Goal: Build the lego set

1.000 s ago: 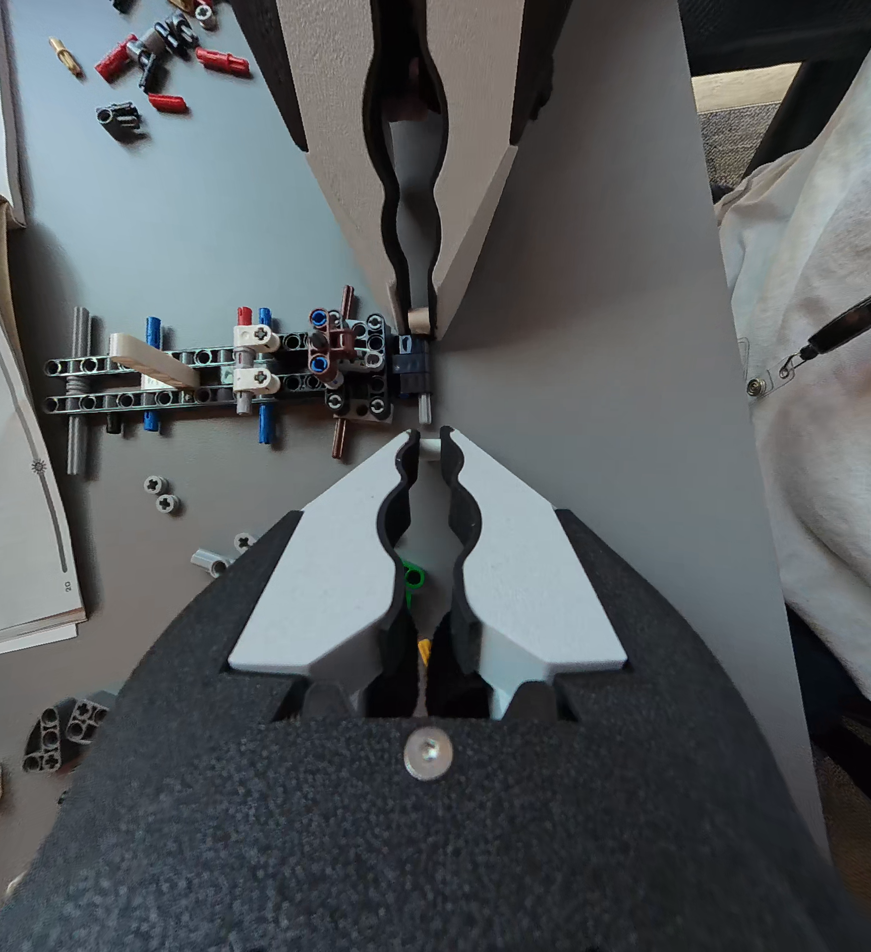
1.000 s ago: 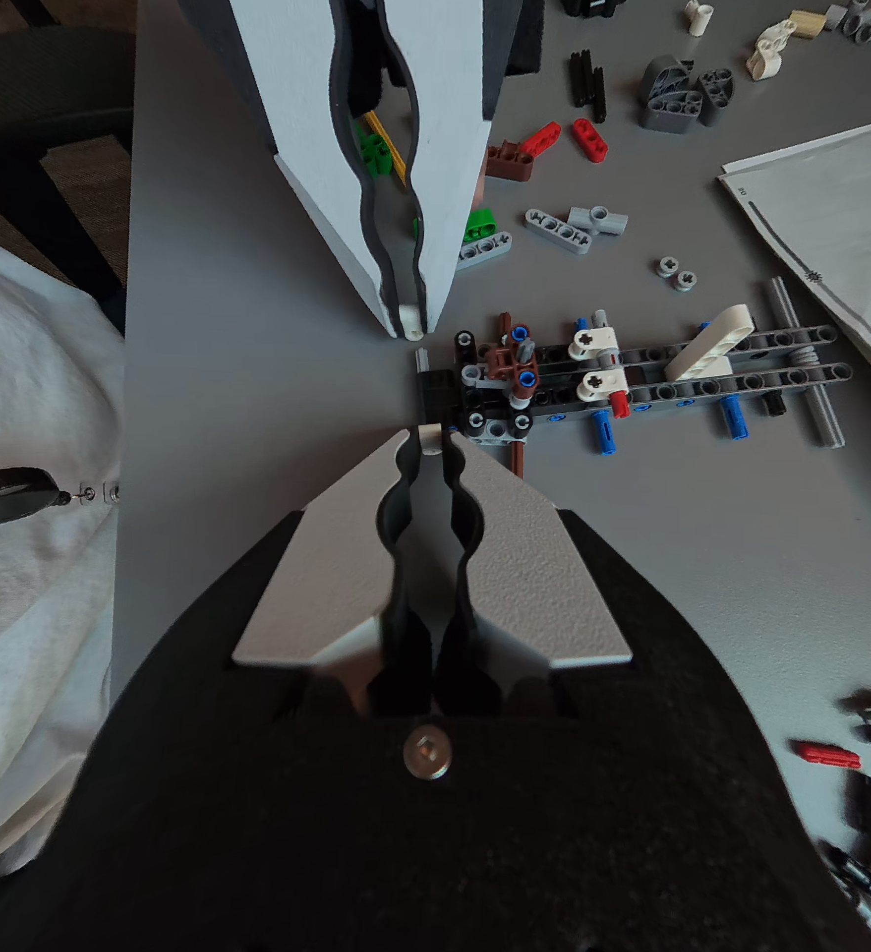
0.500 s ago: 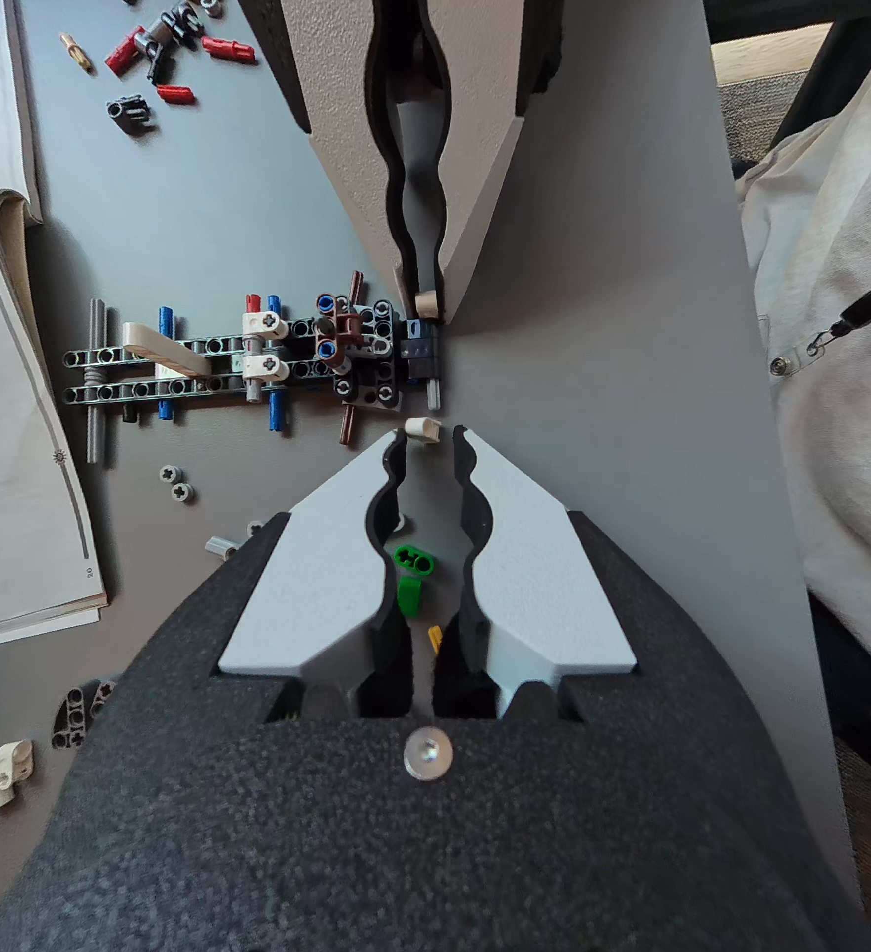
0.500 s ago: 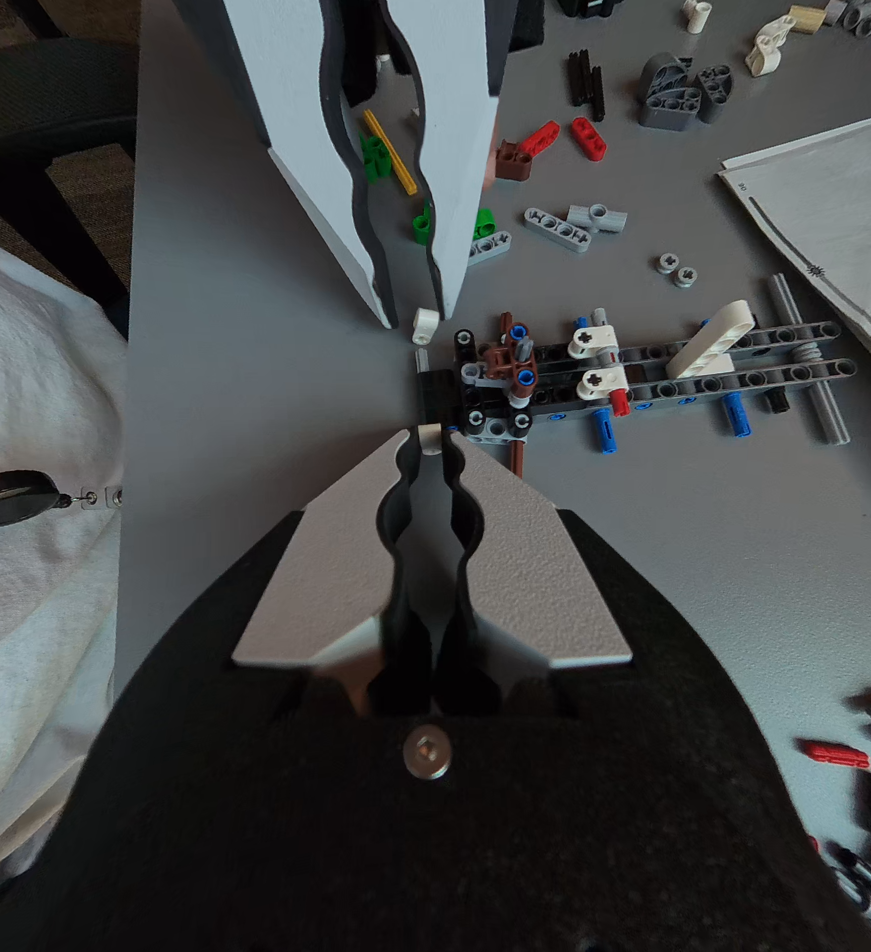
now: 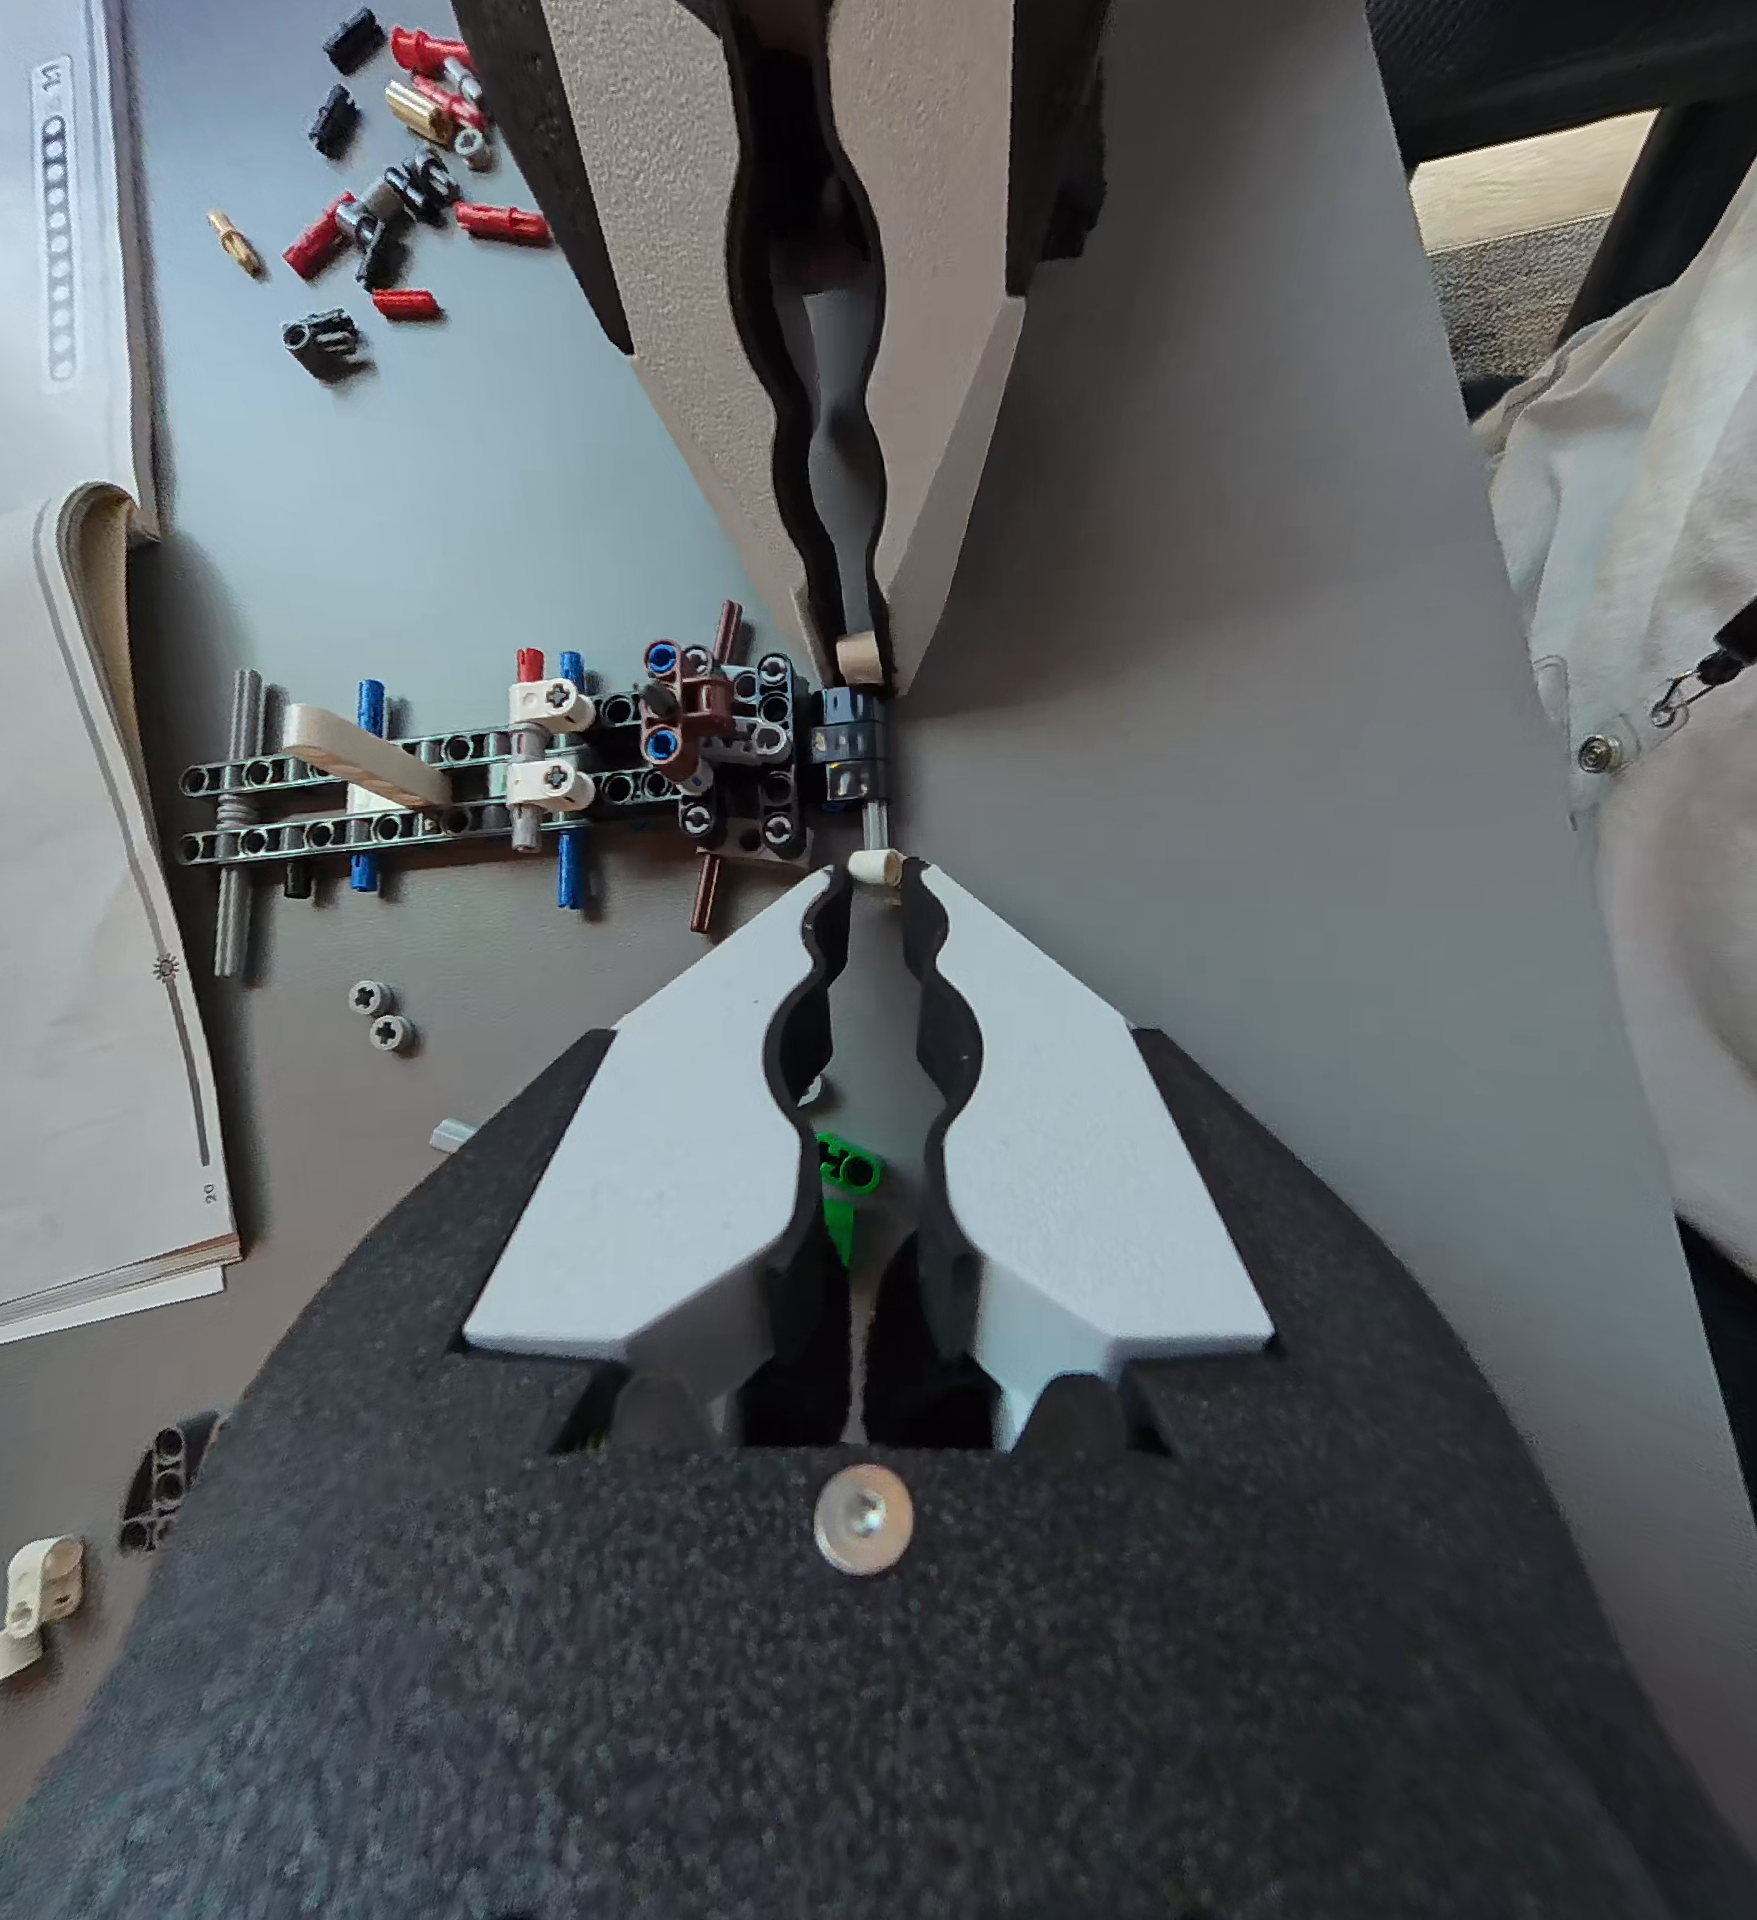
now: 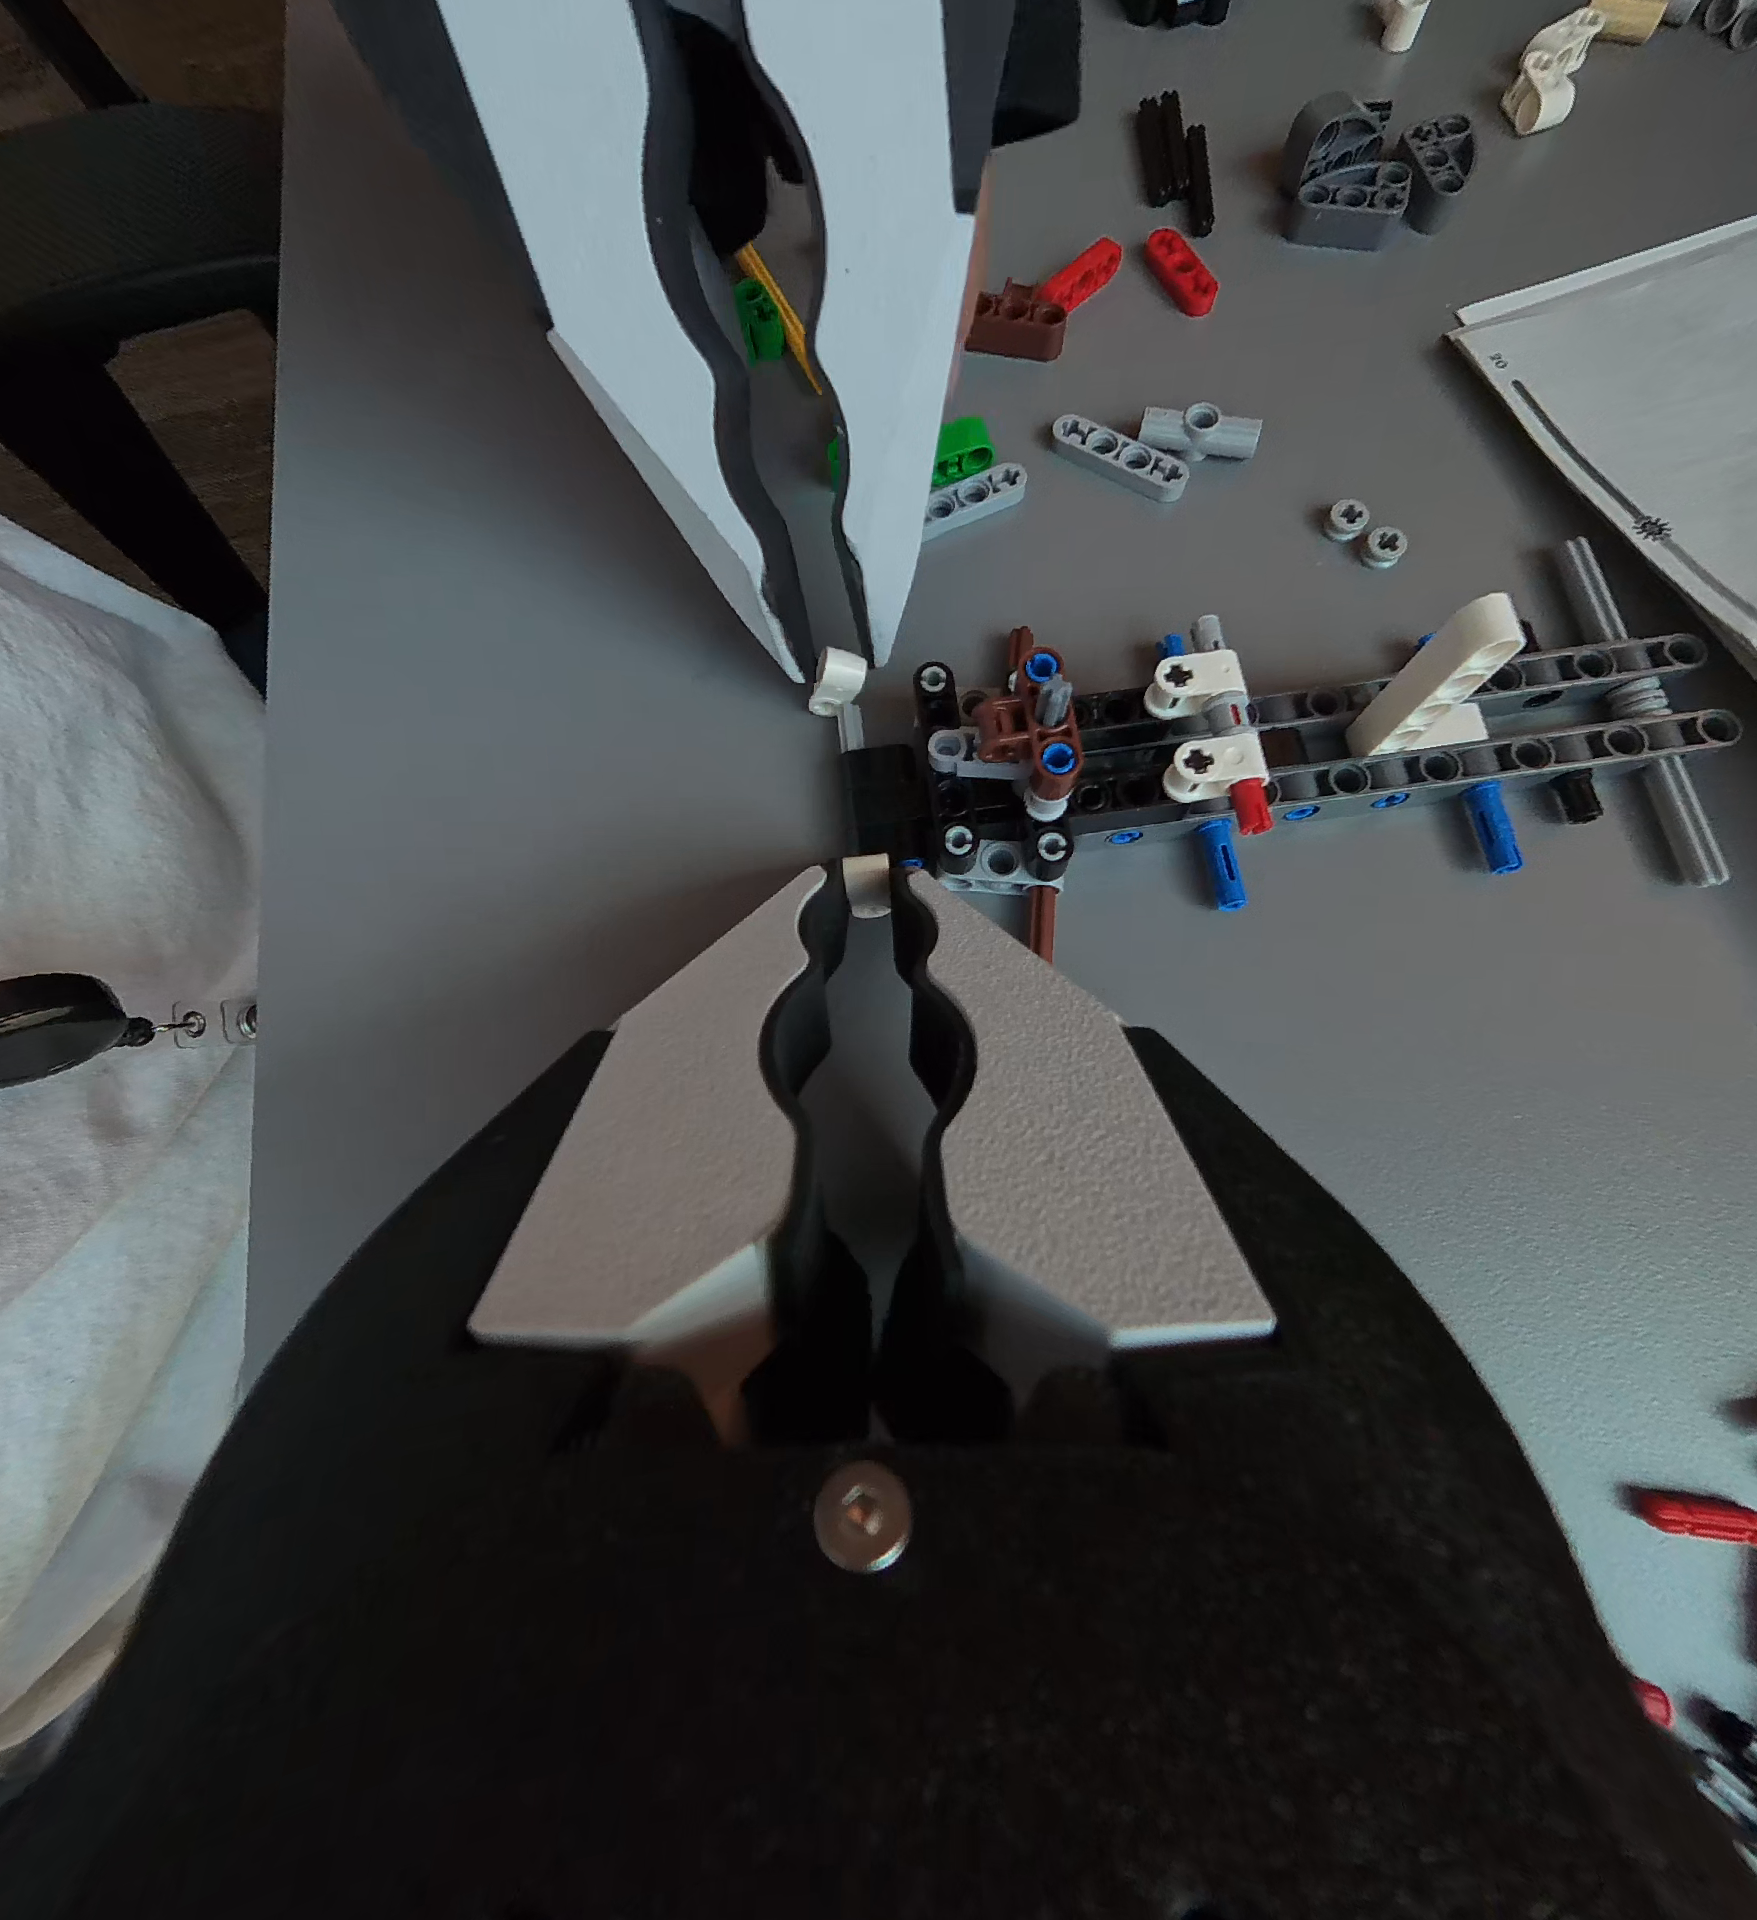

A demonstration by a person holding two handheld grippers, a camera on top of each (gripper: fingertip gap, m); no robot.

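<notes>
While my right gripper (image 6: 866, 883) pinches a small tan bush (image 6: 867, 885) between both pads, its tip sits against the black block (image 6: 879, 795) at the end of the build (image 6: 1269, 764). My left gripper (image 5: 872, 878) stands slightly apart: a white bush (image 5: 875, 867) lies across its tips, touching the right fingertip (image 5: 924, 883), though I can't quite tell whether the left pad presses on it, so I count this one open. That white bush sits at the end of a thin grey axle (image 5: 875, 821) sticking out of the black block's other side. The two grippers face each other, tip to tip, across that block.

The build lies flat on the grey table (image 5: 1217, 727): two long dark beams with blue pins, white connectors, a brown piece and a pale slanted beam. Two green pieces (image 5: 846, 1174) lie under my left gripper. Farther out are scattered red, black and grey parts (image 5: 386, 218), two small grey bushes (image 5: 380, 1015), and an open booklet (image 5: 32, 883). A person in a white top (image 5: 1684, 623) sits at the table's edge.
</notes>
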